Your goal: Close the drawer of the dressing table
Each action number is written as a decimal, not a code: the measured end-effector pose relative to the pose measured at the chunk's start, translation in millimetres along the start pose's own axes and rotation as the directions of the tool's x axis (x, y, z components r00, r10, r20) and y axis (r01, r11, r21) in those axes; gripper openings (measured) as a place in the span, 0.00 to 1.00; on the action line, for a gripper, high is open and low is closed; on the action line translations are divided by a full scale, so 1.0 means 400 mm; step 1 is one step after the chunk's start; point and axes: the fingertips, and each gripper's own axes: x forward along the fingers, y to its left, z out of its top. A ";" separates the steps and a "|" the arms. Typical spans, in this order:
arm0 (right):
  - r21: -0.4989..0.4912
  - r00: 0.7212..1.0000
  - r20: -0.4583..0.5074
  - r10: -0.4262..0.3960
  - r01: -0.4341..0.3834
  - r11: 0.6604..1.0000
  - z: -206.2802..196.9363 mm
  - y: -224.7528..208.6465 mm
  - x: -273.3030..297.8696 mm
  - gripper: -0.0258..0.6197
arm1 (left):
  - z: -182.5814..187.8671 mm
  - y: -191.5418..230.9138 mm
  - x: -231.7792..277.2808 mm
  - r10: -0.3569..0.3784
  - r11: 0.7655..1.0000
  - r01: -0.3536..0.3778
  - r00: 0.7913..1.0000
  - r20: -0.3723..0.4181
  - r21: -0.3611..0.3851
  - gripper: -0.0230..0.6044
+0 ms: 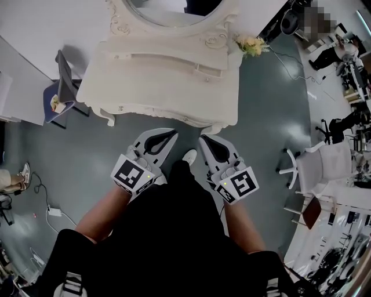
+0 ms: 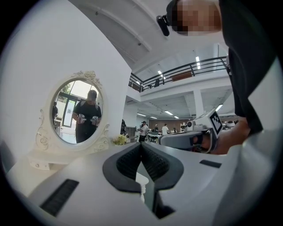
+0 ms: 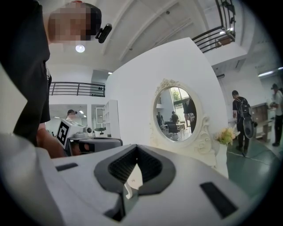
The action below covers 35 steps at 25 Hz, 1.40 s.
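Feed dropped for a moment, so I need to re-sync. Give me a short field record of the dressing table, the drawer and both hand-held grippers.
dressing table: white, straight ahead of the person, oval mirror at its back
drawer: these views do not show whether it is open or closed
left hand-held gripper: jaws together, nothing between them, short of the table's front edge
right hand-held gripper: jaws together, empty, beside the left one, also short of the table
contact with table: none
flowers: by the table's back right corner
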 end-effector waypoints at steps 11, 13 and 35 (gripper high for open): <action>0.004 1.000 0.023 0.014 -0.014 1.000 0.012 -0.177 0.079 0.04 | 0.007 0.084 0.169 0.005 0.999 -0.004 1.000 -0.026 0.046 0.03; 0.003 1.000 0.026 0.012 -0.012 1.000 0.020 -0.222 0.097 0.04 | 0.009 0.105 0.207 0.008 0.999 -0.007 1.000 -0.030 0.047 0.03; 0.039 1.000 -0.006 0.021 -0.020 0.999 0.026 -0.599 0.227 0.04 | -0.002 0.276 0.545 0.055 0.997 -0.050 0.996 -0.073 0.065 0.03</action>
